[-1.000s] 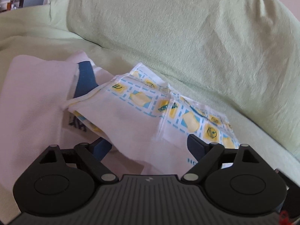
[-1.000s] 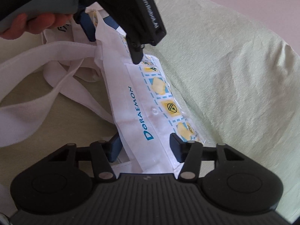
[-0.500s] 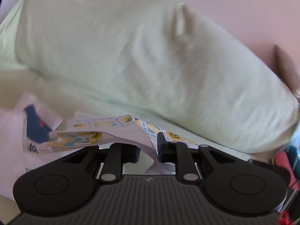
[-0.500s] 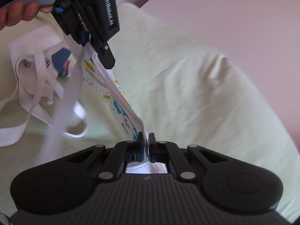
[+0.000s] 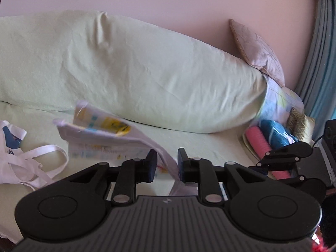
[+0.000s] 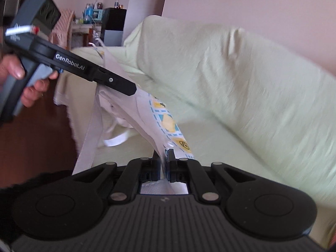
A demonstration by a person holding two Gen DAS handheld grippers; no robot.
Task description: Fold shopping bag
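Two tongs: our right tongs pinch the shopping bag, stretching up-left toward our left tongs, which are opening, cloth draped between.

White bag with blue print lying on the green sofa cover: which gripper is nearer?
Left. The left gripper, jaws opening around fabric of the yellow-patterned shopping bag, hangs just right of the white bag; the right gripper, shut on that fabric, is farther right.
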